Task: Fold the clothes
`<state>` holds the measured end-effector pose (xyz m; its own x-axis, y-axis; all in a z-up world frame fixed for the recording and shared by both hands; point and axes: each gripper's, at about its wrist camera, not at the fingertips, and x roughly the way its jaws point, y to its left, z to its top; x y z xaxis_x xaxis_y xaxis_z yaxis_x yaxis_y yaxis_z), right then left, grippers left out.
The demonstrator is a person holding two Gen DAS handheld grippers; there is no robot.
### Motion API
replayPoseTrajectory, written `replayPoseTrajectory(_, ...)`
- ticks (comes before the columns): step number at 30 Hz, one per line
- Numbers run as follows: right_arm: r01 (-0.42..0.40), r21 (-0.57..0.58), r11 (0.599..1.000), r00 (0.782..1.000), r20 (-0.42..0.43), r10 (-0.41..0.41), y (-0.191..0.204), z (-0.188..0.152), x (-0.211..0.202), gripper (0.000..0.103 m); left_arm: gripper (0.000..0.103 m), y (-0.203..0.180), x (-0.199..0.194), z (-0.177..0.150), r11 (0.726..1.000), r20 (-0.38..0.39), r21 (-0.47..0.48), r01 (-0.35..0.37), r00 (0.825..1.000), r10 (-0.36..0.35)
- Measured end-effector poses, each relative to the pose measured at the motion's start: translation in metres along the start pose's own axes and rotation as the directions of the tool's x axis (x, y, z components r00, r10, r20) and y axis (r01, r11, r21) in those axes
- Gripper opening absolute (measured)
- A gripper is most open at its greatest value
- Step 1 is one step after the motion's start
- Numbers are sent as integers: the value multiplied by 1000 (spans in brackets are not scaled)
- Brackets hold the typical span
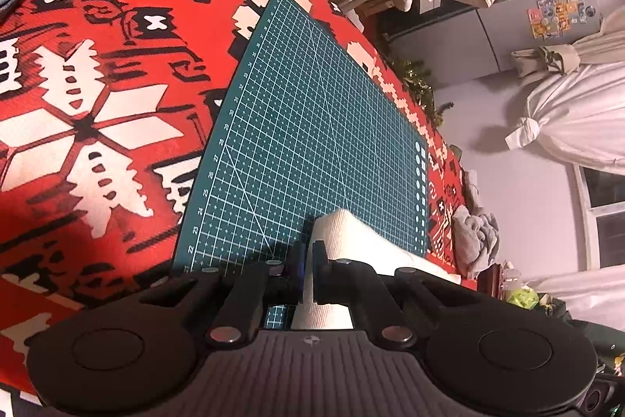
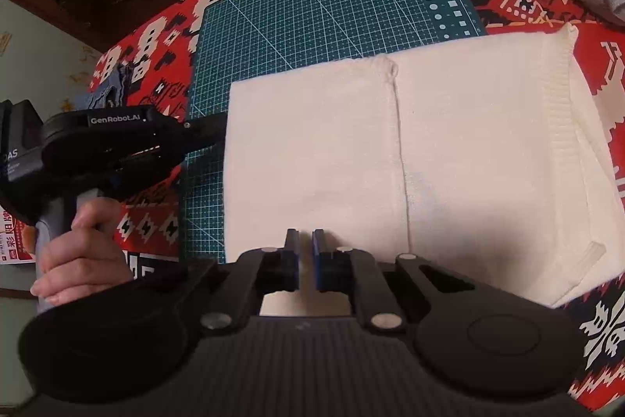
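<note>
two grippers sit at the folded cream knit garment (image 2: 390,159) on the green gridded cutting mat (image 2: 297,10): my left gripper (image 1: 308,260) is clamped on its edge, my right gripper (image 2: 305,253) nearly closed above it, gripping nothing i can see; next i judge a final fold.

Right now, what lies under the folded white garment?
The white garment lies partly on the green cutting mat, partly on the red patterned cloth. Anything beneath it is hidden.

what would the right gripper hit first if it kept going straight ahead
Probably the white folded garment: the right gripper points across it from the near edge, jaws nearly shut. Its height above the cloth is unclear.
</note>
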<state>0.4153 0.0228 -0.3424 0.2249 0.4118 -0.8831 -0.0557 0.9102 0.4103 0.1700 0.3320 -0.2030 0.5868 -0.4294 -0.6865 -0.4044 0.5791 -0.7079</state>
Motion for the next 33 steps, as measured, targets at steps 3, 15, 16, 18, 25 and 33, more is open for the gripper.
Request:
replayPoseTrajectory(3, -8, -3, 1000, 1000, 2, 8, 1, 0, -2, 9, 3, -1, -1, -4, 1000, -5, 12, -10, 1000, 10)
replayPoseTrajectory(15, -35, -20, 999, 999, 12, 35, 6, -1, -10, 9, 3, -4, -7, -23, 998, -20, 34, -45, 999, 45)
replayPoseTrajectory(16, -37, -20, 999, 999, 12, 38, 6, -1, -11, 9, 3, -4, -7, -24, 998, -22, 37, -47, 999, 48)
replayPoseTrajectory(18, -44, -18, 999, 999, 13, 44, 6, 0, -12, 9, 3, -4, -8, -27, 998, -26, 39, -54, 998, 55)
replayPoseTrajectory(25, -57, -17, 998, 998, 15, 58, 6, 1, -14, 10, 3, -5, -9, -34, 997, -42, 41, -70, 997, 72)
replayPoseTrajectory(33, -78, -16, 997, 997, 19, 78, 6, 2, -18, 10, 3, -4, -13, -42, 996, -58, 38, -81, 995, 83)
